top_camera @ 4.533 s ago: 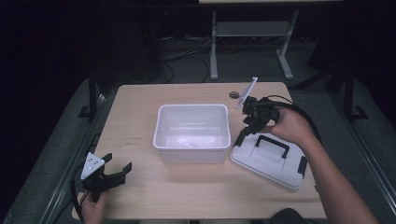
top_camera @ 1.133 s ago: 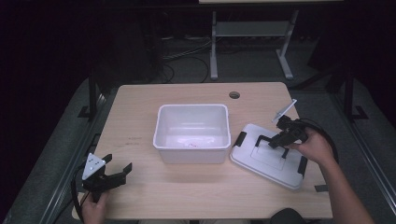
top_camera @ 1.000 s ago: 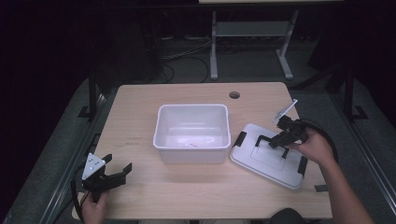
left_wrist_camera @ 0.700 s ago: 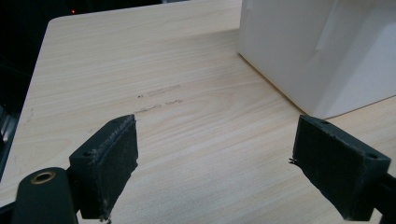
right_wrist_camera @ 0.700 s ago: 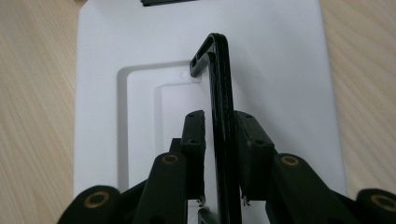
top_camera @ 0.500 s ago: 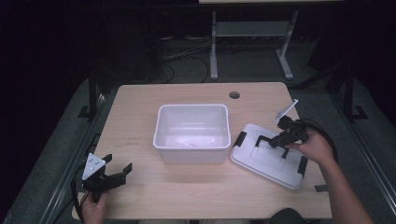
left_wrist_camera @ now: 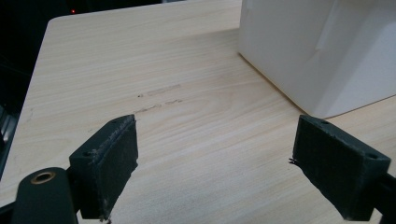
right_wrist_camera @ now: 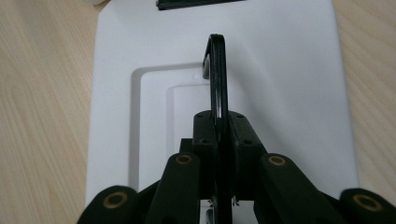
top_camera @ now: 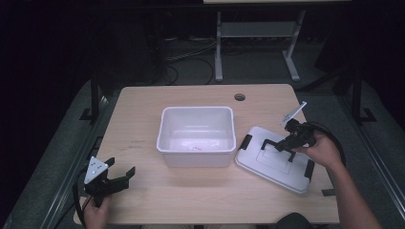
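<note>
Tongs of the right gripper [right_wrist_camera: 219, 135] have just been closing and now pinch the lid's [top_camera: 274, 160] black handle [right_wrist_camera: 215, 70], raised on edge along the jaws. Lid lies just right of the white bin [top_camera: 197, 136], probably flat on the surface [top_camera: 143, 105]. Left gripper [top_camera: 117, 177] rests open, well apart.

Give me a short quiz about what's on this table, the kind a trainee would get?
1. True or false: the right gripper is shut on the lid's black handle.
2. Where does the lid lie: A) on the white bin, B) flat on the table beside the bin, C) on the floor?
3. What is between the left gripper's jaws?

Key: 1. True. 2. B. 3. Nothing; they stand open above bare table.
</note>
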`<action>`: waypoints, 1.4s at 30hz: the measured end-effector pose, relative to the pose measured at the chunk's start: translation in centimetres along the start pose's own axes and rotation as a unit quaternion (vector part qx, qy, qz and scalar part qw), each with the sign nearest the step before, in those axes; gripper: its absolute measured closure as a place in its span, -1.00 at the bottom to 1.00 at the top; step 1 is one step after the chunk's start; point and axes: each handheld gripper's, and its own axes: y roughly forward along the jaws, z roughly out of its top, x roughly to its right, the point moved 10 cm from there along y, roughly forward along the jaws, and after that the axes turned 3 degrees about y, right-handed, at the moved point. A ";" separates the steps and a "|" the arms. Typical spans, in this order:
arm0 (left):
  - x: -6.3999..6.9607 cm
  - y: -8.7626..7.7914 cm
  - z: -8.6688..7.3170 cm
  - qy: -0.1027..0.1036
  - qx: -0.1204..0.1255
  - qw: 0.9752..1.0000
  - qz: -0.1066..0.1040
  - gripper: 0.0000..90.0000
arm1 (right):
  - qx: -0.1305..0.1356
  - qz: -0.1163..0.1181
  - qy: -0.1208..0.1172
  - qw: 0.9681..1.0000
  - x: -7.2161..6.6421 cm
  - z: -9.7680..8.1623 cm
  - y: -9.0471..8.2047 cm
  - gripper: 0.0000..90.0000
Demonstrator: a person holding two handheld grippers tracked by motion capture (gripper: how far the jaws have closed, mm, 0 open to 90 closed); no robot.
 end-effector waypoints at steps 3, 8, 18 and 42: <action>0.0 0.0 0.0 0.001 0.000 1.000 0.000 -0.70 | 0.002 0.004 0.000 1.000 -0.1 0.0 0.0 0.86; 0.0 0.0 0.0 0.000 0.000 1.000 0.000 -0.70 | 0.004 0.005 -0.003 1.000 -0.2 0.0 0.0 0.87; 0.0 0.0 0.0 0.001 0.000 1.000 0.001 -0.70 | 0.005 0.007 -0.007 1.000 -0.4 0.1 0.0 0.88; 0.0 0.0 0.1 0.002 0.003 1.000 0.001 -0.70 | 0.029 0.003 -0.021 0.999 -0.8 0.5 -2.4 0.88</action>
